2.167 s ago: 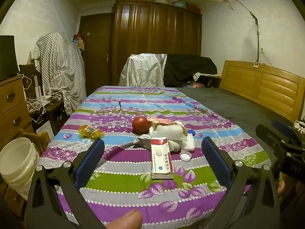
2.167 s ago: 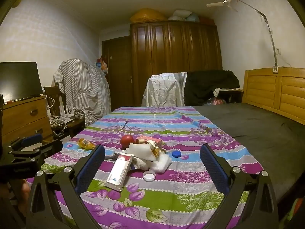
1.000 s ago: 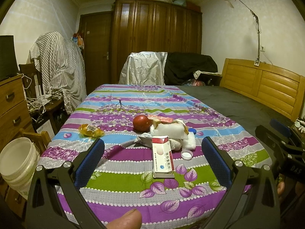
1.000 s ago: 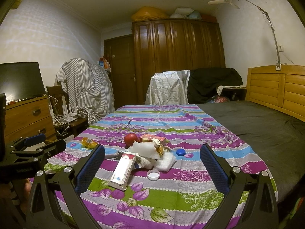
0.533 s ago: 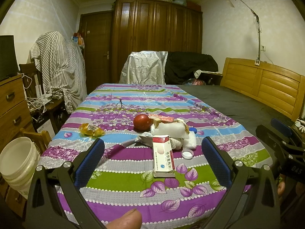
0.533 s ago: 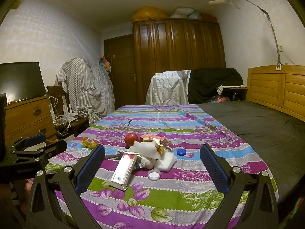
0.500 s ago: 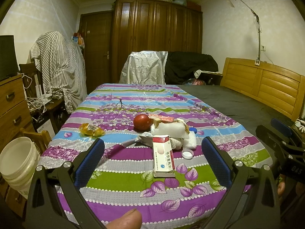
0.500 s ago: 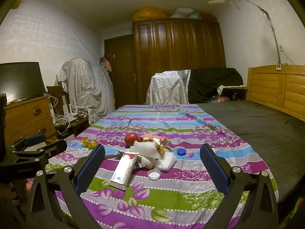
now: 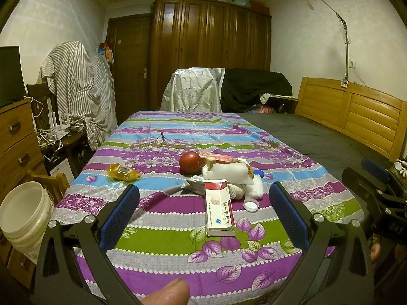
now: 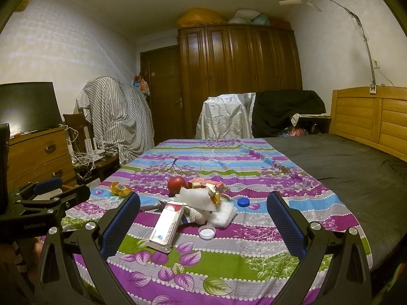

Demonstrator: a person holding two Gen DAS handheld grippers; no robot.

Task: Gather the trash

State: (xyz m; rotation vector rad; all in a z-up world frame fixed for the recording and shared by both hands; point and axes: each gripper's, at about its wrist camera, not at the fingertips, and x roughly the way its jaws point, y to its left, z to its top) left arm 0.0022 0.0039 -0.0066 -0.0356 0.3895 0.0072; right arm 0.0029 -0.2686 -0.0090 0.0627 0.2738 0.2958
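left gripper jaws apart, empty | right gripper jaws apart, empty | trash pile: red-white medicine box, crumpled white wrappers, possibly an apple, on striped cloth

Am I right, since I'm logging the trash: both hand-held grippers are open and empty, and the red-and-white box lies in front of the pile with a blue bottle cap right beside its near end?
Not quite. The cap beside the red-and-white box is the white cap; the blue cap lies farther back, as the right wrist view shows. The left hand-held gripper and right hand-held gripper are indeed open and empty.
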